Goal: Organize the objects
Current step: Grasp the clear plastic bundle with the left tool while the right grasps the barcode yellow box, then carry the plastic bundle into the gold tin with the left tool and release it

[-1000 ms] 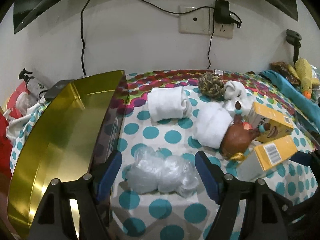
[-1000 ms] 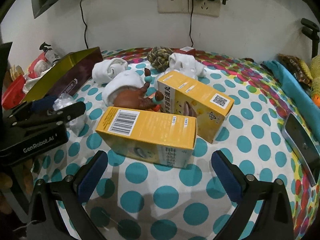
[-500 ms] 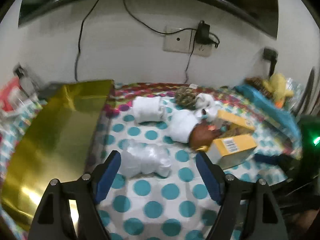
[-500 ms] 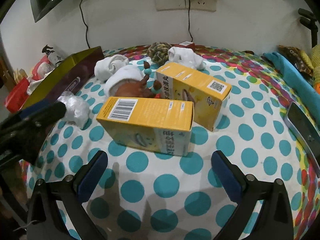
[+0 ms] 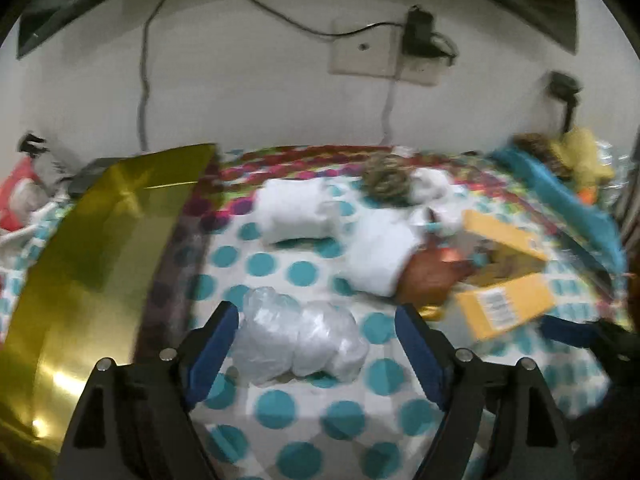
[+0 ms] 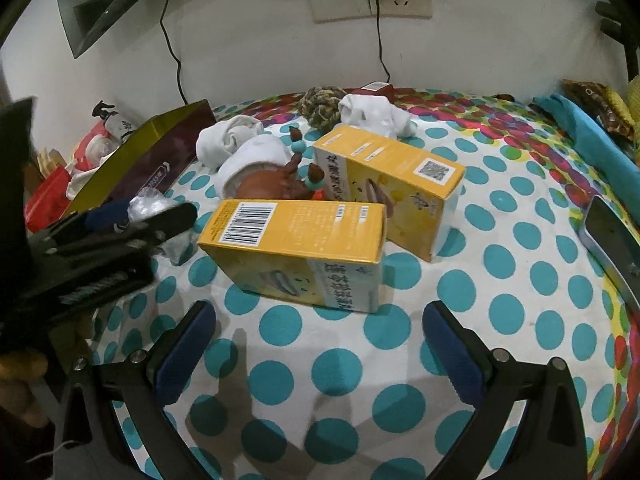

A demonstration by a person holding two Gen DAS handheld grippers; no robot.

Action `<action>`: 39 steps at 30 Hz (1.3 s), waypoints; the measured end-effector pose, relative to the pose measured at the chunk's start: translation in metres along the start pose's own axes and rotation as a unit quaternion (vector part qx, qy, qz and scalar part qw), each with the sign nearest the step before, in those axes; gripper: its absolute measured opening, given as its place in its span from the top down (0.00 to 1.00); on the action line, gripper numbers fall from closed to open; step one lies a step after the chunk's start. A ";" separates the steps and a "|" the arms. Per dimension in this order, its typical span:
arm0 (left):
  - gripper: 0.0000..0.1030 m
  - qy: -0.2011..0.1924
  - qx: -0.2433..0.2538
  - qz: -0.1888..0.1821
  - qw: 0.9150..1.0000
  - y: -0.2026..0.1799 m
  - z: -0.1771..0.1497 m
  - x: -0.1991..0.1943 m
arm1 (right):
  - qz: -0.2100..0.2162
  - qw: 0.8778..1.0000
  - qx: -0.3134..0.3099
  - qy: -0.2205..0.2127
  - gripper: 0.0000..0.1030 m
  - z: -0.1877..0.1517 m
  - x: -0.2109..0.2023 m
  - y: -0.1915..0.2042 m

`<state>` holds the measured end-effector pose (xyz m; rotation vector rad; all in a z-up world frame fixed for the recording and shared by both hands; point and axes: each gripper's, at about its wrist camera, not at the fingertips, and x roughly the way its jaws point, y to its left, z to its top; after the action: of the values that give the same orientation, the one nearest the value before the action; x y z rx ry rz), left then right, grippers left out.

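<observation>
a: the crumpled plastic bag [image 5: 298, 346] lies on the dotted cloth [image 5: 276, 404] between the blades of your left gripper [image 5: 316, 340], nearer the left blade, and neither pad looks to be pressing it. the jaws stand wide and have just been opening further.

b: and the risk?

a: the bag is soft and slippery. if you close off-centre, you may pinch only a loose fold and it will likely slide out on the lift. the gold tray [image 5: 92, 280] stands just beside the left blade, so a drift that way could knock its wall.

b: the other side?

a: your right gripper [image 6: 320, 350] is wide and empty, held short of the near yellow box [image 6: 296, 250]. the second yellow box [image 6: 394, 186] and the brown toy [image 6: 276, 182] crowd behind it, so a push could shove them together.
</observation>
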<state>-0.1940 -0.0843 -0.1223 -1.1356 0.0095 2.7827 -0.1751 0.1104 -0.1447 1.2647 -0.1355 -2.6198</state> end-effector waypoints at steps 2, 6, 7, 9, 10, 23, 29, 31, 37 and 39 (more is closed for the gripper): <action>0.20 0.005 0.017 0.003 1.000 -0.004 -0.002 0.006 | 0.002 1.000 0.007 0.000 0.00 -0.001 0.000 -0.003; 0.20 0.048 -0.025 -0.016 0.998 0.005 -0.002 0.025 | 0.006 1.000 0.007 -0.003 0.00 -0.002 -0.001 -0.003; 0.20 0.051 -0.026 -0.011 0.998 0.006 0.000 0.028 | 0.006 1.000 0.006 -0.003 0.00 -0.003 -0.001 -0.003; 0.20 0.047 -0.011 0.004 0.999 0.002 0.003 0.029 | 0.009 1.000 0.006 -0.003 0.00 -0.002 -0.001 -0.003; 0.20 0.045 -0.003 0.013 0.999 -0.001 0.004 0.029 | 0.012 1.000 0.008 -0.001 0.00 -0.002 0.000 -0.004; 0.42 0.016 -0.005 0.054 0.998 0.002 0.005 -0.001 | -0.001 1.000 0.010 0.004 0.00 -0.003 0.002 -0.003; 0.42 -0.021 -0.035 0.058 0.997 0.011 0.002 -0.045 | -0.033 0.999 0.012 -0.007 0.00 0.000 0.001 0.006; 0.42 -0.028 -0.042 0.059 0.997 0.016 -0.002 -0.056 | -0.041 0.999 0.013 -0.018 0.00 0.003 0.002 0.011; 0.42 -0.048 -0.060 0.055 0.996 0.028 -0.020 -0.079 | -0.062 0.997 0.032 -0.015 0.00 0.011 0.014 0.025; 0.42 -0.055 -0.061 0.047 0.995 0.030 -0.023 -0.083 | -0.094 0.995 0.030 -0.016 0.00 0.017 0.019 0.031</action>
<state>-0.1229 -0.1261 -0.0821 -1.0306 -0.1235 2.9629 -0.1943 0.0759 -0.1429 1.3139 -0.1053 -2.8153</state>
